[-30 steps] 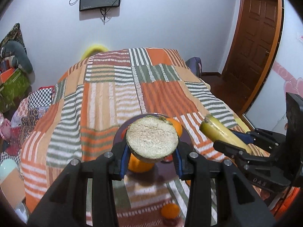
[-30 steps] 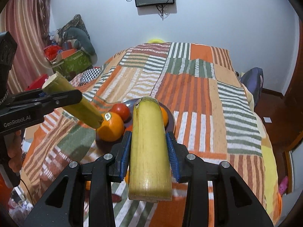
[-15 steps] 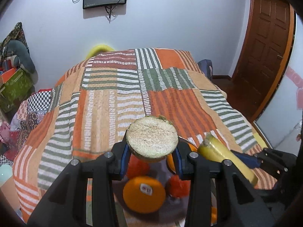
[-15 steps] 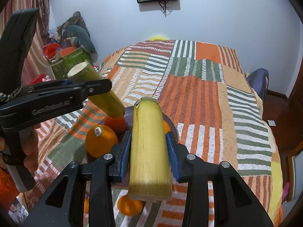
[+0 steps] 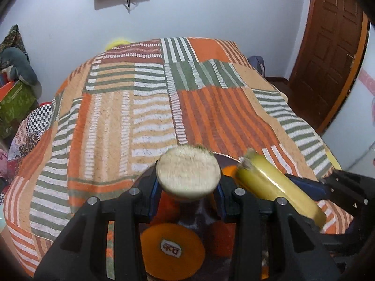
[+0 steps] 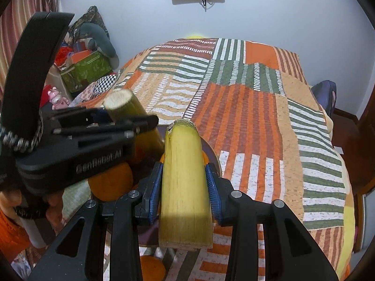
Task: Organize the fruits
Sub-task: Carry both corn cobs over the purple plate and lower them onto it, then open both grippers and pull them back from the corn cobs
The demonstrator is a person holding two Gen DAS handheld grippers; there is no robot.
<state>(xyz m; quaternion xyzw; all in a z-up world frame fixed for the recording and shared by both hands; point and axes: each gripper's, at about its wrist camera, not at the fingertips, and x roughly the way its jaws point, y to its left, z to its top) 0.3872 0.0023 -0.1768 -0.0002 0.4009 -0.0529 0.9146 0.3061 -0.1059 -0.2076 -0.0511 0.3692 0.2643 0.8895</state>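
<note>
1. The left gripper [image 5: 188, 188] pinches a greenish cane section [image 5: 188, 172] across its width, cut end facing the camera; the blue pads [image 5: 153, 193] press both flanks, so the piece cannot roll out
2. The right gripper [image 6: 185, 187] clamps a yellow cane section [image 6: 184, 175] lengthwise between its pads [image 6: 155, 187]; the piece projects beyond the jaws at both ends, which leaves the far tip free to be set down first
3. Both sections hang above a dark plate [image 5: 225, 158] that rests on the striped bedspread [image 5: 140, 107]; the plate holds a labelled orange [image 5: 171, 245] and further orange and reddish fruit, partly hidden by the grippers
4. In the right wrist view the left gripper [image 6: 131, 126] crosses just beside the yellow section, its greenish load [image 6: 131, 114] angled down toward the plate; the two loads sit close, apparently not touching
5. One small orange [image 6: 152, 268] lies on the bedspread outside the plate; judged from this, gathering is incomplete
6. Judgement: the step in hand is delivery of both sections to the plate; risk: round fruit shifting when the stiff pieces land
</note>
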